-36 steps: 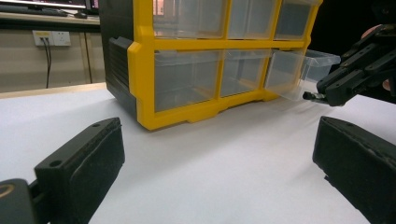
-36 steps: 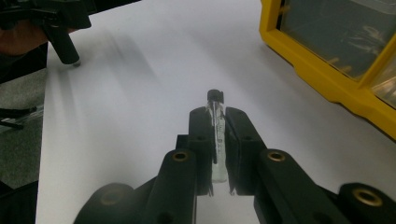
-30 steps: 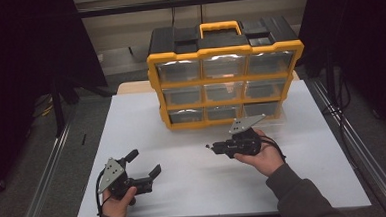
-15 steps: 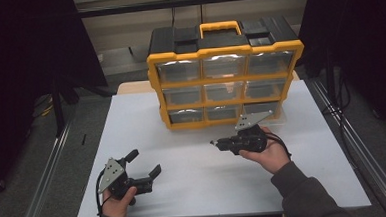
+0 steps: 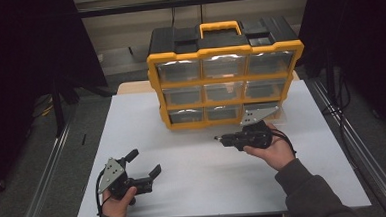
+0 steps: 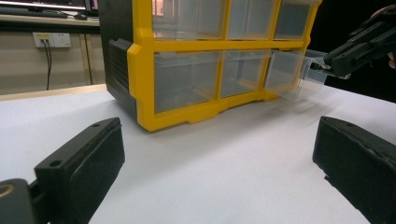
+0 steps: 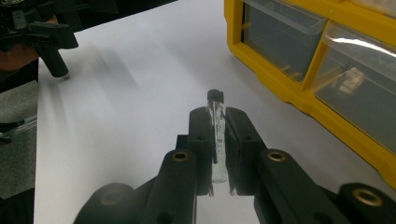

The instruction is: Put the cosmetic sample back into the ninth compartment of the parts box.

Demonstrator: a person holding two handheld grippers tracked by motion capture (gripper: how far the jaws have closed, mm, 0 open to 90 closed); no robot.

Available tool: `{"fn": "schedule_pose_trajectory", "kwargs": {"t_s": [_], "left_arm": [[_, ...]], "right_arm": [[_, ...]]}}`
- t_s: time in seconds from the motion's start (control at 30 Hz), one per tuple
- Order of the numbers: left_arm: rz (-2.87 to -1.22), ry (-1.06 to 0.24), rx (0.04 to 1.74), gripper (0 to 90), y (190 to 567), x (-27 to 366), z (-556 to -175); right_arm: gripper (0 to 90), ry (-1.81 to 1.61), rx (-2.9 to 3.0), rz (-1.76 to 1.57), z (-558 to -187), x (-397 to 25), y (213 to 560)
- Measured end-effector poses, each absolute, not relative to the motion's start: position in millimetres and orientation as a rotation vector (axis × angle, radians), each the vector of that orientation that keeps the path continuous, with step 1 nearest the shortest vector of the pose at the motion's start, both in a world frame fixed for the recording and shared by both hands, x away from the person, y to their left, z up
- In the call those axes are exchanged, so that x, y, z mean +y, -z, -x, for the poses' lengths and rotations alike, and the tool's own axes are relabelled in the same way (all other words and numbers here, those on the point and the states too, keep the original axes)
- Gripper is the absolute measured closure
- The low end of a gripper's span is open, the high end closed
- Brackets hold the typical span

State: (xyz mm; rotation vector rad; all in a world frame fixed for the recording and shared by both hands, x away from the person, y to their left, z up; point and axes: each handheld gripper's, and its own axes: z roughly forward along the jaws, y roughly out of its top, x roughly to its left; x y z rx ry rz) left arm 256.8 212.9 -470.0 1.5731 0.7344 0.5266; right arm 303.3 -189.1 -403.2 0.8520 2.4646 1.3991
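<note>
A yellow and black drawer cabinet (image 5: 224, 79) with clear drawers stands at the back of the white table (image 5: 193, 153). My right gripper (image 5: 220, 137) hovers just in front of its lower right corner, pointing left. In the right gripper view it (image 7: 215, 116) is shut on a small clear glass vial (image 7: 216, 135) with a black cap that sticks out past the fingertips. My left gripper (image 5: 145, 162) rests near the front left edge, open and holding nothing, its jaws wide apart in the left gripper view (image 6: 215, 172). The bottom right drawer (image 6: 299, 70) stands partly pulled out.
Metal rails run along both sides of the table, with dark floor beyond. Bare white tabletop lies between the two grippers and in front of the cabinet (image 6: 187, 70). A wall socket (image 6: 46, 39) sits on the wall behind.
My right gripper has drifted a little to the right and toward the cabinet, still holding the vial. The left gripper has stayed put.
</note>
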Motion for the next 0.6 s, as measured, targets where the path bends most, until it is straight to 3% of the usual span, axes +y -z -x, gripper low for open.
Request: {"fn": "schedule_pose_trajectory", "kwargs": {"t_s": [0.6], "left_arm": [[-1.575, -0.531, 0.734, 2.3, 469.9, 212.4, -257.0]], "right_arm": [[82.3, -1.401, 2.445, -0.874, -305.3, -202.2, 392.6]]}}
